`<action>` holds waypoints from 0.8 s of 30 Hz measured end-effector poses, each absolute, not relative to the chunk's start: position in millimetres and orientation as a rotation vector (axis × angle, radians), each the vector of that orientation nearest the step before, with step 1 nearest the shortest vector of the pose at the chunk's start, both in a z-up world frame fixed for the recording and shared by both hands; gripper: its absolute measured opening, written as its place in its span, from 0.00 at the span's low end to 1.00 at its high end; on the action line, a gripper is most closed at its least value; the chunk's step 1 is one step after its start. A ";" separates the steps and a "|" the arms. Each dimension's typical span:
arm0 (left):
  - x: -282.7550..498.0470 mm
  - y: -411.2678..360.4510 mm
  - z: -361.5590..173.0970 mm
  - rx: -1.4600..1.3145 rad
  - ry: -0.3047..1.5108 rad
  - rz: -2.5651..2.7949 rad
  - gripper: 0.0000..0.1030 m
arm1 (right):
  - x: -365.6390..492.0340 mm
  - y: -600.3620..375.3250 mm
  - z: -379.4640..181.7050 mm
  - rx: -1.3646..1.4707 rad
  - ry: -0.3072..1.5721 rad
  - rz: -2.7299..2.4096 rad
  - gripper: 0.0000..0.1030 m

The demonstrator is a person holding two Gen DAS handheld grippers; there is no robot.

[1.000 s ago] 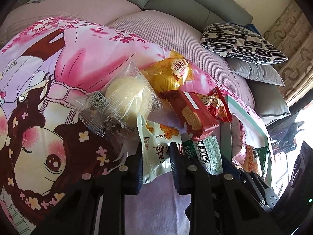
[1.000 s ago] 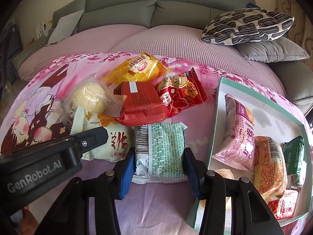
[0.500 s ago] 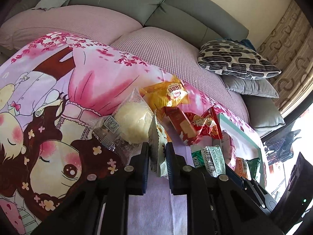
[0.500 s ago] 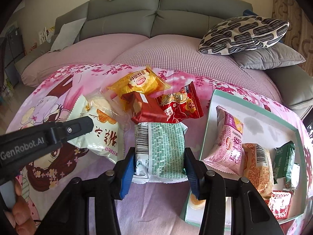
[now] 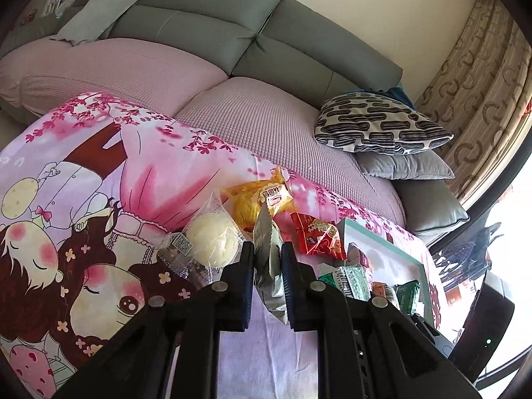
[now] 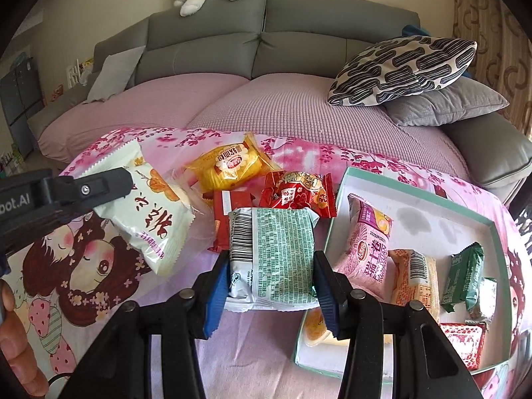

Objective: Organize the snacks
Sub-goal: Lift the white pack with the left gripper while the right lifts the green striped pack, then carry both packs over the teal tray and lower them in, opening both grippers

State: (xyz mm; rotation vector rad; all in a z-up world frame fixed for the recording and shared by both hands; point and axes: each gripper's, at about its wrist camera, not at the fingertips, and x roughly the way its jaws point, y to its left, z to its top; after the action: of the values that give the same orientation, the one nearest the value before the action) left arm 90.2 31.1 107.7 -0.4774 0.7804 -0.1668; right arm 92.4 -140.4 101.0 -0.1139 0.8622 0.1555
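Gripping a cream-white snack packet (image 5: 268,259) edge-on, the left gripper (image 5: 268,249) has its jaws pinched almost fully together on the wrapper, which hangs clear of the cartoon-print pink cloth (image 5: 99,173). Seen from the right wrist camera, that same packet (image 6: 149,212) dangles tilted from the left gripper's black finger (image 6: 99,188), off the cloth and left of the remaining pile. The right gripper (image 6: 271,272) holds its blue-padded jaws about half apart, clamped on the two sides of a green-and-white packet (image 6: 272,252) lying barcode side up between them.

Left on the cloth are a round pale bun in clear wrap (image 5: 211,244), a yellow packet (image 6: 229,166), a red square packet (image 6: 229,209) and a red foil packet (image 6: 299,196). Just right of the pile sits the teal-edged white tray (image 6: 432,199), holding a pink packet (image 6: 369,249), an orange one (image 6: 412,279), a dark green one (image 6: 464,272) and a red one (image 6: 460,335).

A second earlier the left jaws stood well open around the cream packet as it lay flat; since then they have closed on it and lifted it. The right gripper's hold is unchanged in width, and the green packet has risen with it.
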 end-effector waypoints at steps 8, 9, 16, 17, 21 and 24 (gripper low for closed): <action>95.0 13.1 114.3 -0.460 0.776 -0.201 0.16 | 93.3 -168.5 108.6 -0.091 0.840 0.087 0.49; 96.1 8.9 116.2 -0.453 0.774 -0.208 0.16 | 93.4 -175.6 110.1 -0.084 0.836 0.069 0.49; 110.0 -34.6 132.3 -0.398 0.752 -0.297 0.16 | 91.4 -241.1 128.4 -0.012 0.779 -0.091 0.49; 113.1 -41.8 133.6 -0.391 0.757 -0.314 0.16 | 90.5 -251.7 131.0 0.003 0.770 -0.115 0.49; 129.7 -69.0 144.8 -0.370 0.751 -0.369 0.14 | 88.2 -290.3 137.9 0.062 0.734 -0.200 0.49; 142.4 -94.0 152.7 -0.342 0.747 -0.417 0.09 | 90.0 -315.1 137.9 0.094 0.733 -0.255 0.49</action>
State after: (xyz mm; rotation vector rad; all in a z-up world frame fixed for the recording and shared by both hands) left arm 142.4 -94.0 152.7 -0.3425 0.7468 -0.4173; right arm 90.0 -315.1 137.9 0.0941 0.7327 -0.2554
